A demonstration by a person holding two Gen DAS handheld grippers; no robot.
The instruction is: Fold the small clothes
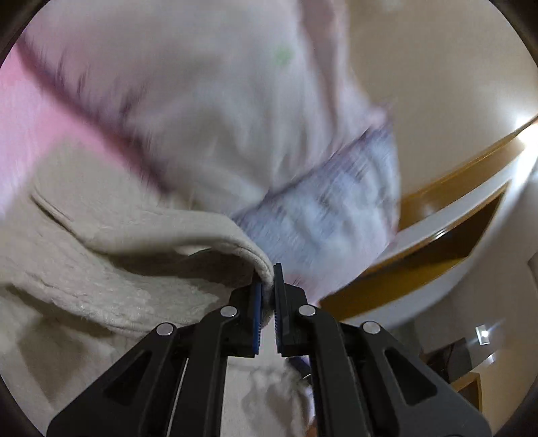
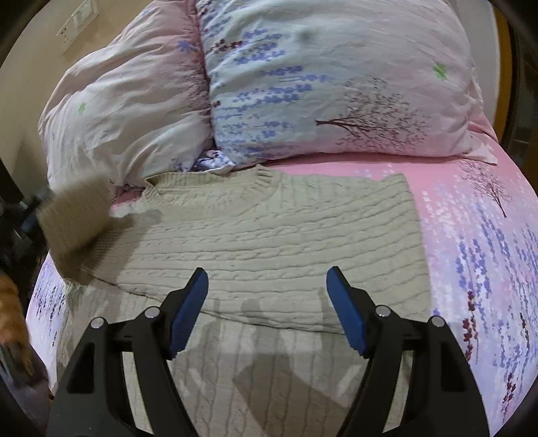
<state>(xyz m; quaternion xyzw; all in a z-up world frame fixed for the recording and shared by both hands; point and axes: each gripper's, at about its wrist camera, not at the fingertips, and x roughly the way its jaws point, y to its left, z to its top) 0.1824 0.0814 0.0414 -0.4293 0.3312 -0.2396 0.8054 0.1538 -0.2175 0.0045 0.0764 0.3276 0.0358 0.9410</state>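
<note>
A beige cable-knit sweater (image 2: 269, 235) lies flat on the pink bed sheet (image 2: 470, 235), collar toward the pillows. Its right side is folded over the body. My right gripper (image 2: 267, 285) is open and empty, just above the sweater's lower middle. My left gripper (image 1: 268, 285) is shut on a beige edge of the sweater (image 1: 134, 255) and holds it lifted. In the right wrist view this raised sleeve part (image 2: 75, 218) is blurred at the left edge.
Two floral pillows (image 2: 319, 84) lie at the head of the bed behind the sweater. A wooden headboard or shelf (image 1: 437, 215) and a beige wall are at the right in the left wrist view. A wall switch plate (image 2: 77, 23) is at the upper left.
</note>
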